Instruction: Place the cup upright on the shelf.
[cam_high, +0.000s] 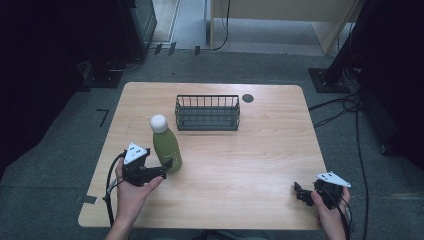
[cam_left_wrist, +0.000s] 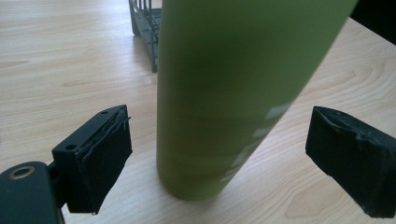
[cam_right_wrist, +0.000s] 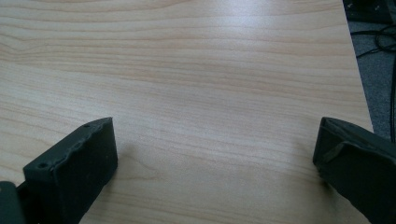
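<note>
The green bottle (cam_high: 166, 148) with its white cap (cam_high: 159, 123) stands on the wooden bench (cam_high: 250, 165), in the left half, and in the high view it looks slightly tilted, the cap leaning toward the far side. In the left gripper view the bottle (cam_left_wrist: 224, 93) rises between the 2 black jaws, its base resting on the bench (cam_left_wrist: 70, 56). A gap of bare wood shows on each side of it, so the pads are apart from the green wall and do not press on it. The left gripper (cam_high: 167, 165) therefore stands fairly wide around the lower body of the bottle, without a hold on it, reaching in from the near left, with the person's left hand (cam_high: 132, 187) behind it. Beyond the bottle, toward the far edge near the middle, sits the dark wire basket (cam_high: 207, 113), well apart from the gripper; its corner (cam_left_wrist: 147, 28) shows just behind the bottle in the left gripper view. A small dark round disc (cam_high: 248, 98) lies in the bench just right of the basket. The right gripper (cam_high: 299, 192) rests near the near right corner, well apart from the bottle, held in the right hand (cam_high: 330, 210). In the right gripper view its 2 jaws stand wide with only bare wood (cam_right_wrist: 210, 93) between them.
</note>
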